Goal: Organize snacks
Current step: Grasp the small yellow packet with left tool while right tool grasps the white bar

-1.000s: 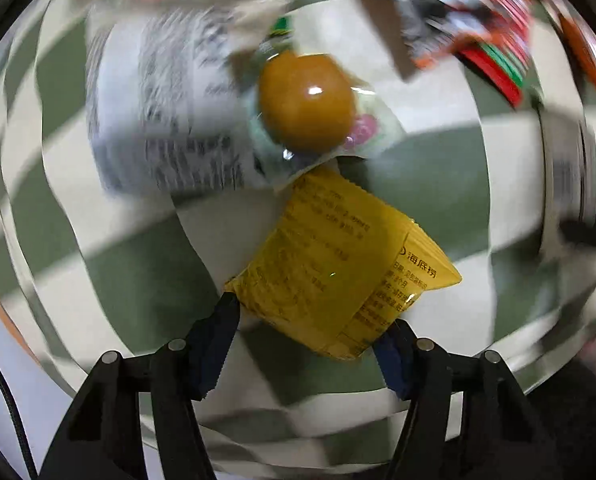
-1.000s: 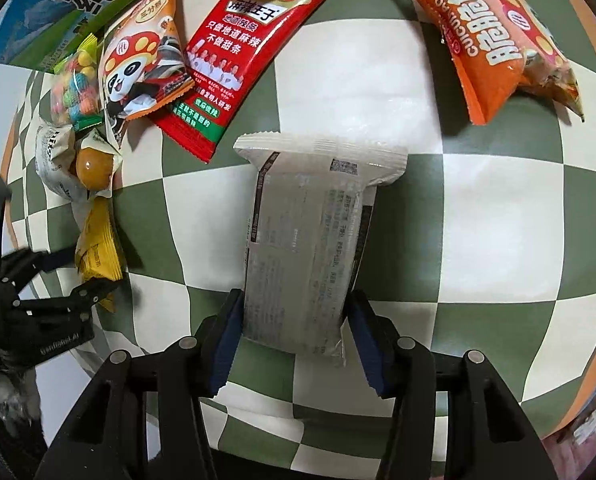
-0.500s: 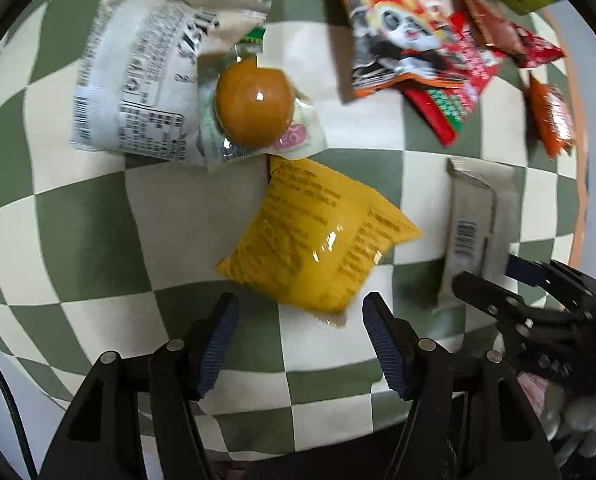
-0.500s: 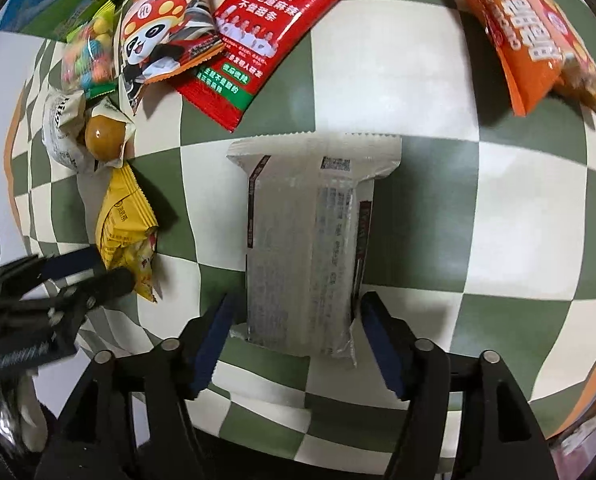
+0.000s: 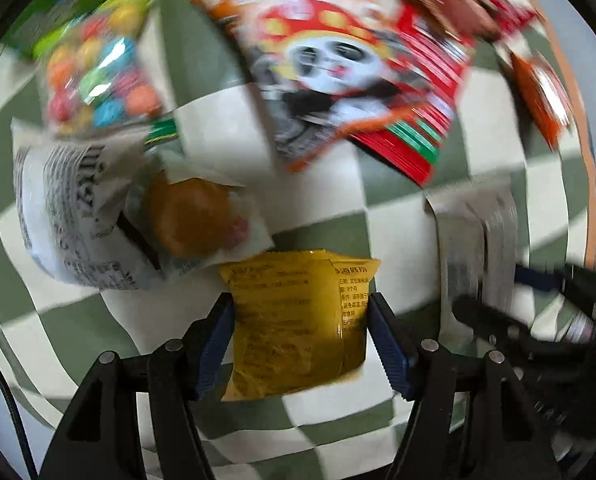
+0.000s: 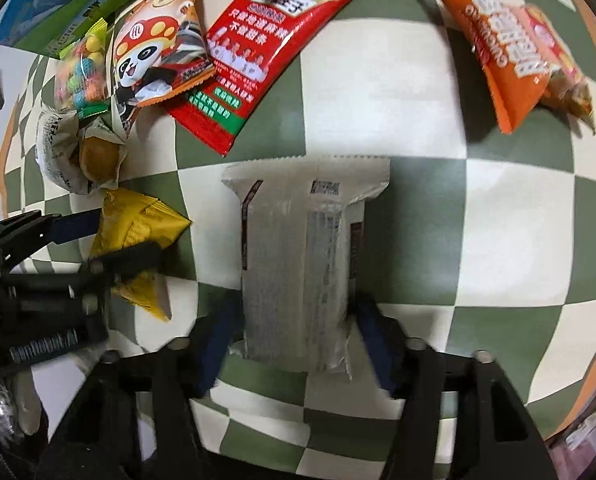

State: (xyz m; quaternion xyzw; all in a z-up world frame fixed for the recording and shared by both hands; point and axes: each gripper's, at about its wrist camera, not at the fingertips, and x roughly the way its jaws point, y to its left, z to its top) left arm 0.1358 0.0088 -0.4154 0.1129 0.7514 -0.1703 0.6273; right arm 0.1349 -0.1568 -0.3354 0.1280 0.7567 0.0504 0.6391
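- The left gripper (image 5: 300, 336) straddles a yellow packet (image 5: 298, 320) lying on the checked cloth (image 6: 378, 92); its jaws are opening, the pads right at the packet's sides, too blurred to tell whether they touch.
- The right gripper (image 6: 293, 340) straddles a long white packet (image 6: 298, 264) in the middle of the cloth; its jaws are closing, the pads at the wrapper's edges.
- Other snacks lie in a loose, overlapping cluster at the far side: panda bag (image 6: 153, 52), red packet (image 6: 253, 60), orange bag (image 6: 510, 52), candy bag (image 6: 79, 76).
- By my judgement the sorting is largely unfinished.

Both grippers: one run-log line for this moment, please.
left gripper: opening, straddles yellow packet | right gripper: closing on white packet
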